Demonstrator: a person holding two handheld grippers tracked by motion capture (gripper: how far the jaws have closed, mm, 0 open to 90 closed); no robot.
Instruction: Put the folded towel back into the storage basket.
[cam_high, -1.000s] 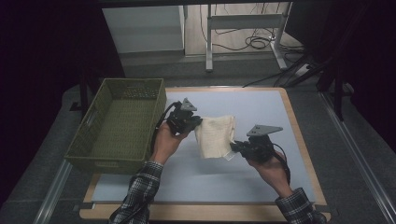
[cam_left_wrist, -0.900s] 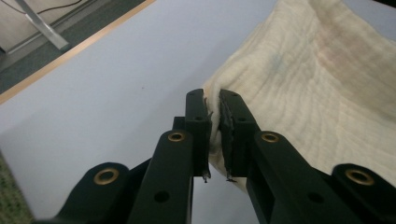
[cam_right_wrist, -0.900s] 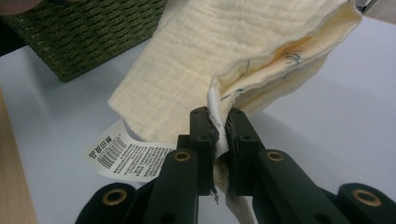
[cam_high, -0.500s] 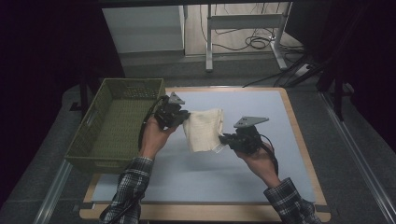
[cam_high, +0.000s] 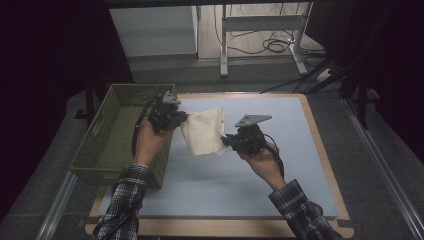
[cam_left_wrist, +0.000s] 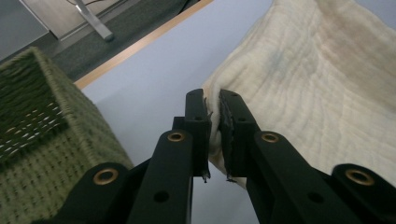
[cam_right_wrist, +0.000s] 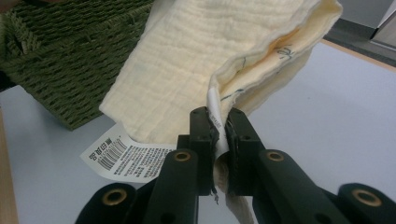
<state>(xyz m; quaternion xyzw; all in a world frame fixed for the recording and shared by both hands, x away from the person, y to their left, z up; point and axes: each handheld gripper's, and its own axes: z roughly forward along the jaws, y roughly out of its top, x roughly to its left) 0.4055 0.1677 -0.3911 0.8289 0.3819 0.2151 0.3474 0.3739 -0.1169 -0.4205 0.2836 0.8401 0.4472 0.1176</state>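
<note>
Cream muslin cloth (cam_high: 204, 131) is hanging in the middle of the high view, held up off the blue mat (cam_high: 280, 180) between my two grippers, just right of the green woven basket (cam_high: 107, 142); left gripper (cam_high: 176, 118) is clamped on one edge, and in the left gripper view you can see the fabric squeezed between the pads (cam_left_wrist: 229, 122); right gripper (cam_high: 226, 141) is closed on the opposite corner.

Worry number one: in the right gripper view the jaws look like they're biting mostly the white care tag (cam_right_wrist: 215, 114) and a thin sliver of hem; if that's all I've got, any pull sideways could slide the corner out and the whole thing flops onto the mat. Worry two: the cloth's lower corner hangs low, so I reckon it could drag or snag on the basket rim if I swing toward it too flat; the barcode label (cam_right_wrist: 122, 158) dangling underneath could catch too.

Hard to make out: the basket's inside is dim in the high view, so I can't say what's in there; how much fabric sits behind each pad is hidden by the jaws themselves; the printing on the folded layer is too small to read.
</note>
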